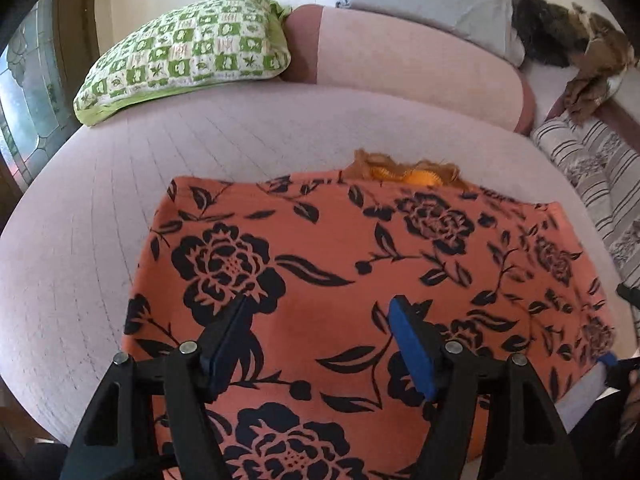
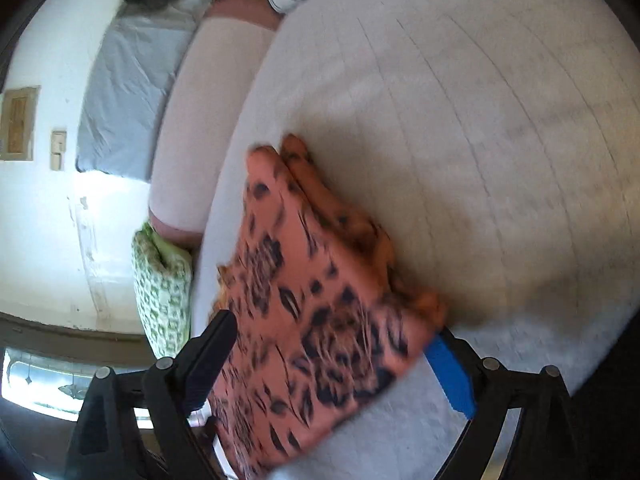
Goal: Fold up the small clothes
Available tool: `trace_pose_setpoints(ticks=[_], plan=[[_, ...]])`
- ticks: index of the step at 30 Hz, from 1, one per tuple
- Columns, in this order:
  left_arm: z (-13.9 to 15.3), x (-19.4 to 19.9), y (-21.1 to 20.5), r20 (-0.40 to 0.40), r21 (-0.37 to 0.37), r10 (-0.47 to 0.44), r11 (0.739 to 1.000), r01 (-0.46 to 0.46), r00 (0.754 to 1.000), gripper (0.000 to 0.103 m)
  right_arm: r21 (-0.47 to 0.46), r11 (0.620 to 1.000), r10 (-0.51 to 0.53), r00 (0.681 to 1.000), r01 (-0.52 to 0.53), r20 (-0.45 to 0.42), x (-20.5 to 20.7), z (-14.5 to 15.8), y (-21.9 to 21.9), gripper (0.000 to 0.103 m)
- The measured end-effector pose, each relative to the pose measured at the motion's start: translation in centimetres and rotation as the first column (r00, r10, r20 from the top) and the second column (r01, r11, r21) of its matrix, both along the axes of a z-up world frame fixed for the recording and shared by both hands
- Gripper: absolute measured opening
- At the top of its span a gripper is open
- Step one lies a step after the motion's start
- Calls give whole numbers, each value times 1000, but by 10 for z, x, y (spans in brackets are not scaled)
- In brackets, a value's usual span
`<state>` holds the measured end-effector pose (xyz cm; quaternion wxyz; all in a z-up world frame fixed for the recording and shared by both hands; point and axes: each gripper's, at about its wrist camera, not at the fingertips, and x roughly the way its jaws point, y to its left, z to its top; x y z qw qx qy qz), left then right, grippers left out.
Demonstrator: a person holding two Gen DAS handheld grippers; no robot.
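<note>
Floral garment [image 1: 360, 280]: soft, limp; best gripped at hem. Left gripper [image 1: 320, 344] held wide above it, empty; right gripper [image 2: 332, 364] apparently clamped on cloth.

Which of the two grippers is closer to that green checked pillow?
Left. The left gripper hovers open over the orange floral garment, facing the green pillow; the right gripper sits at the garment's opposite edge.

Site: home, bedroom | Evidence: bed [image 1: 100, 208] with pale quilted cover; green pillow [image 1: 188, 48]; pink bolster [image 1: 412, 60]; striped cushion [image 1: 592, 172]; stained-glass window [image 1: 24, 80]
</note>
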<state>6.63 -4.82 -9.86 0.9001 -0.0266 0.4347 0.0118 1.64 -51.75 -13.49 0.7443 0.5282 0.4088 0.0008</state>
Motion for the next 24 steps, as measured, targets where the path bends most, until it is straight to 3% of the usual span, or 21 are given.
trace_pose_setpoints(ticks=[7, 11, 14, 15, 16, 18, 19, 22, 24], plan=[[-6, 0, 1, -17, 4, 3, 1000, -3, 1000, 71, -15, 1000, -1, 1000, 1, -6, 5, 3, 6, 92], [0, 2, 1, 6, 5, 3, 1000, -3, 1000, 72, -85, 996, -3, 1000, 5, 22, 5, 14, 5, 92], [-12, 9, 0, -32, 12, 3, 1000, -3, 999, 75, -130, 990, 42, 999, -45, -29, 16, 5, 11, 91], [-21, 13, 0, -66, 13, 0, 1000, 1, 998, 75, -162, 985, 62, 997, -67, -35, 18, 3, 13, 87], [-31, 15, 0, -89, 17, -3, 1000, 5, 996, 76, -219, 972, 79, 995, -90, -57, 21, 5, 16, 70], [-32, 12, -1, -54, 38, -10, 999, 12, 998, 79, -219, 969, 103, 992, -118, -78, 24, 4, 16, 27], [-32, 12, -2, -56, 42, -12, 999, 14, 998, 79, -215, 968, 114, 989, -131, -90, 26, 3, 14, 20], [-31, 14, 0, -69, 25, -13, 1000, 15, 998, 79, -270, 951, 133, 988, -148, -74, 26, 18, 18, 19], [-28, 13, 3, -73, 4, -15, 1000, 15, 997, 78, -333, 929, 163, 986, -160, -19, 26, 44, 30, 18]])
